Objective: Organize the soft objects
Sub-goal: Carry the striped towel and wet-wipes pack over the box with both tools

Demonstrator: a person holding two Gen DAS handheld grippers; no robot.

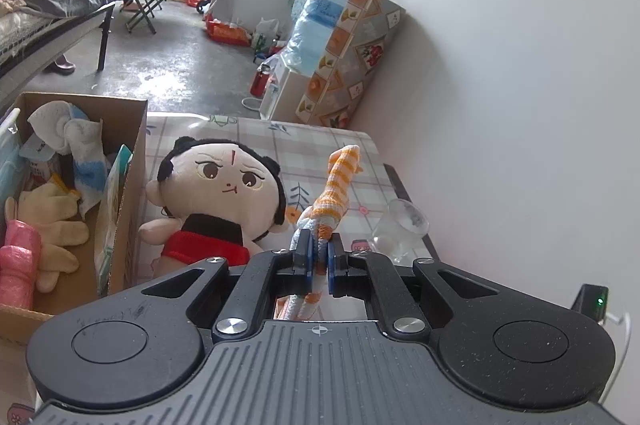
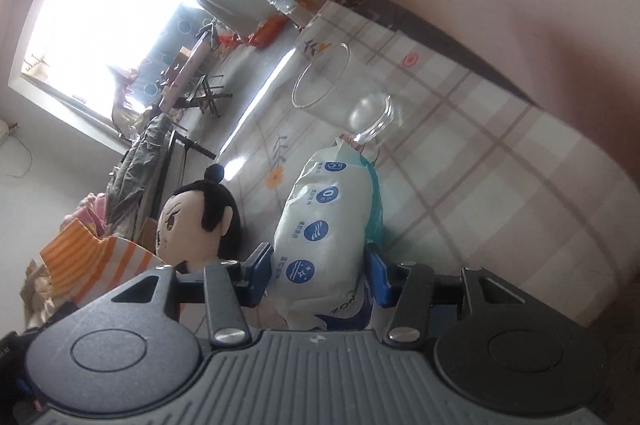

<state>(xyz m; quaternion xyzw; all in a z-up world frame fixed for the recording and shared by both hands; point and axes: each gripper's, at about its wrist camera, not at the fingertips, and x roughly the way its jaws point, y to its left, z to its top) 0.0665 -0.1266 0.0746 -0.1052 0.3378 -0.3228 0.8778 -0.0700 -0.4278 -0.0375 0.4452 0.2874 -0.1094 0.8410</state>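
Observation:
My left gripper is shut on an orange-and-white striped sock, which sticks up above the table; the sock also shows in the right wrist view. A plush doll with black hair and a red skirt sits on the table just left of it, against an open cardboard box holding cloths, a cream plush and a pink roll. My right gripper is shut on a white tissue pack with blue icons, held over the table. The doll is to its left.
A clear glass lies on its side on the checked tablecloth near the wall; it also shows ahead of the tissue pack. The white wall runs along the table's right side. A bed and folding chairs stand on the floor beyond.

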